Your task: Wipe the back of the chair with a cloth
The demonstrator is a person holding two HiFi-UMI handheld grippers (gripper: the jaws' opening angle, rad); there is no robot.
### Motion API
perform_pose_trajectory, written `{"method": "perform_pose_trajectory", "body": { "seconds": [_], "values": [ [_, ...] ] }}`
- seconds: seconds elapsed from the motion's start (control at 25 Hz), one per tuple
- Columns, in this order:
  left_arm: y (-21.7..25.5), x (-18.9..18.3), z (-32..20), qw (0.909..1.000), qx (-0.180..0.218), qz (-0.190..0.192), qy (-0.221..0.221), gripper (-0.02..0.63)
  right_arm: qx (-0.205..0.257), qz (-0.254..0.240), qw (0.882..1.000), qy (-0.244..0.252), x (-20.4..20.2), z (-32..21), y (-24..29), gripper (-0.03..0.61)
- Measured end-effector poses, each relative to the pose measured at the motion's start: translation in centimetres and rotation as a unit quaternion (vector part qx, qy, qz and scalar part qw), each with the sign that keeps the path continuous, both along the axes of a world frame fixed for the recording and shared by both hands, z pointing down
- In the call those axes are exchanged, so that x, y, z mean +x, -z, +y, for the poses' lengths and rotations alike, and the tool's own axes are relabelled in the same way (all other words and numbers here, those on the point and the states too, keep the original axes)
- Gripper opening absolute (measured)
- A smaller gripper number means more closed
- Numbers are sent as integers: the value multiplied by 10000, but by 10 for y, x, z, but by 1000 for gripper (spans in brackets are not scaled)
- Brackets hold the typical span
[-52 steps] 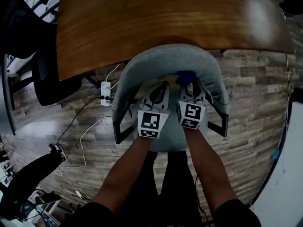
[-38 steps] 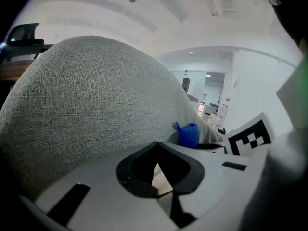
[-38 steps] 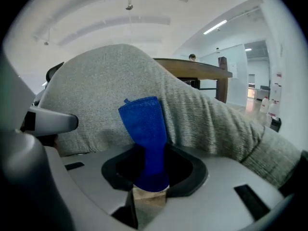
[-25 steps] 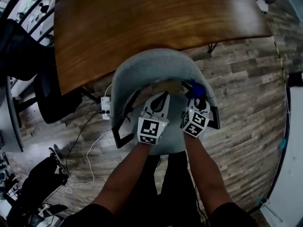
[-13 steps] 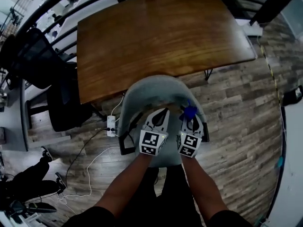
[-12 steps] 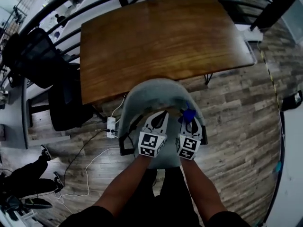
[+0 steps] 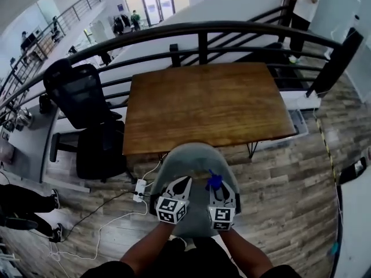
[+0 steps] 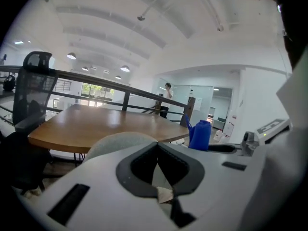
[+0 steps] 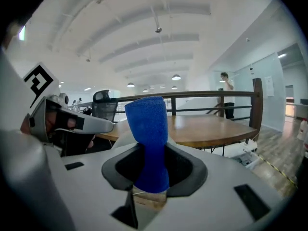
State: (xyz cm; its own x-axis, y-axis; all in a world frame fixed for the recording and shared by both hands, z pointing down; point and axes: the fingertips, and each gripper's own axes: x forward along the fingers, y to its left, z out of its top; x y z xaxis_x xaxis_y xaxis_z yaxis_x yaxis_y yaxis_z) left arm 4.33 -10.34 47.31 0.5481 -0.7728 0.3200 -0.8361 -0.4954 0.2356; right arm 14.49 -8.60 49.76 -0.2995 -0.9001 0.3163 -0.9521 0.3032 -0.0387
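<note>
A grey upholstered chair (image 7: 189,160) stands tucked against a wooden table (image 7: 203,106), its curved back (image 8: 118,142) toward me. My right gripper (image 7: 218,186) hovers over the right side of the chair back, shut on a blue cloth (image 7: 214,182). The cloth (image 9: 149,138) sticks up from between the jaws of the right gripper (image 9: 151,153). My left gripper (image 7: 183,181) is beside it over the left side of the chair back. In its own view the left gripper (image 8: 158,147) is shut with nothing held. Whether the cloth touches the chair is hidden.
A black office chair (image 7: 87,109) stands left of the table. A dark railing (image 7: 203,35) runs behind the table. A white power strip (image 7: 139,190) and cables lie on the wood floor at the left. People stand at the far left (image 7: 20,207) and top right (image 7: 301,4).
The head view has tilted up, so the table, railing and room beyond now show. Both grippers stay side by side over the chair back, the blue cloth still in the right one.
</note>
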Motion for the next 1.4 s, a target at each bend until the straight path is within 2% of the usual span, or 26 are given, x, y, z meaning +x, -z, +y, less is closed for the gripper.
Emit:
{"method": "perform_pose_trajectory", "body": {
  "seconds": [0.16, 0.36, 0.48, 0.64, 0.8, 1.16, 1.4],
  "values": [
    [22, -7, 16, 9997, 23, 207, 112, -2, 406, 368, 9980, 318, -14, 11, 38, 124],
    [42, -21, 42, 9994, 235, 232, 104, -3, 697, 257, 9967, 316, -22, 35, 75, 124],
    [56, -28, 60, 9988, 477, 56, 36, -3, 861, 166, 9959, 245, -24, 55, 95, 124],
    [79, -32, 83, 9980, 578, -219, -109, -3, 857, -1, 9962, 149, -32, 79, 113, 124],
    [101, -41, 115, 9975, 663, -19, -252, -3, 874, -171, 9960, 59, -46, 111, 132, 124],
    [113, -71, 163, 9960, 861, 98, -206, -3, 1113, 104, 9937, 64, -67, 145, 143, 123],
    [131, -69, 186, 9934, 1084, 180, -322, -3, 1123, 76, 9936, 21, -76, 160, 144, 124]
  ]
}}
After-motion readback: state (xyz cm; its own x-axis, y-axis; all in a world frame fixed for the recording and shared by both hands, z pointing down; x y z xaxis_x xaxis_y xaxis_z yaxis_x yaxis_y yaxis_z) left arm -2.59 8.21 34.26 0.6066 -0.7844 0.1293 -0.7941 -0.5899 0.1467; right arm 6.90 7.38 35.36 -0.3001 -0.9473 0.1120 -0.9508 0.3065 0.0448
